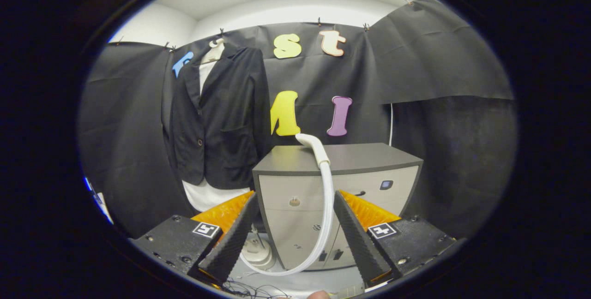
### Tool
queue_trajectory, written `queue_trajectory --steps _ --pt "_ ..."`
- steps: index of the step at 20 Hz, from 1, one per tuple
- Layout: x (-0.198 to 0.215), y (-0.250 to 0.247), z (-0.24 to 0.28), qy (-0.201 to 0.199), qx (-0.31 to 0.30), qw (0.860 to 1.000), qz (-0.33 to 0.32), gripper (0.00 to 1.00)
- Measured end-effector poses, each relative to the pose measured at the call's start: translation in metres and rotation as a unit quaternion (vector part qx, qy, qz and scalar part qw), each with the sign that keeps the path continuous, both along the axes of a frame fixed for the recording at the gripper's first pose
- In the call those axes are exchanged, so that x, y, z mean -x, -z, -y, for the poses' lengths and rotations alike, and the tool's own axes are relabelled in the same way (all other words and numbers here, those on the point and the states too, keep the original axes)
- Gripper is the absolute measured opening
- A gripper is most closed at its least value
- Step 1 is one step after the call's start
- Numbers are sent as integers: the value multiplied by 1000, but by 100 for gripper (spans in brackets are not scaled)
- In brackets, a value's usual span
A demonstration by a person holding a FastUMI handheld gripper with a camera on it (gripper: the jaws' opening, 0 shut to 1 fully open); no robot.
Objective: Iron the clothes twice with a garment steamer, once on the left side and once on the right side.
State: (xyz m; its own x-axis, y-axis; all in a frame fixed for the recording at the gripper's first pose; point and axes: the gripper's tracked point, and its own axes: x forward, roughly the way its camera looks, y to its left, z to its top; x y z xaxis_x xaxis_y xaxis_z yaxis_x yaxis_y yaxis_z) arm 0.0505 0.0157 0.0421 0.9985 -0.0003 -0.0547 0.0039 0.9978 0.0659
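The steamer head (313,146) lies on the top of the cabinet (369,157), near its front edge, with the nozzle end pointing up and to the back. Its white hose (327,206) runs down over the front of the cabinet, bends at the floor and goes left to the steamer base (257,250), a pale round body that stands on the floor just beside the cabinet's left bottom corner.

The jacket (217,119) hangs to the left of the cabinet, against the black wall, on a hanger or a bust; I cannot tell which one. It is dark, with one button at the front, and a white shirt (205,196) shows at the collar and below the hem. The jacket's lower right side is near the cabinet's left back corner.

The gripper (294,239) is open, its fingers stand wide apart and hold nothing. The cabinet front and the hose are seen between them, well beyond the tips. The steamer head is ahead of the fingers and higher. Some thin dark wires (251,290) lie on the floor near the left finger.
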Motion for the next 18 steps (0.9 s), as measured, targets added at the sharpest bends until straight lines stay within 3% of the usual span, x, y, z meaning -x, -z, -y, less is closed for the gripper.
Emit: queue_trajectory --steps 8,13,18 --pt "-40 -55 -11 -10 4 1000 -27 100" --pt "-101 -105 11 -30 11 999 -22 100" --pt "-165 -121 34 -78 -22 994 -79 100"
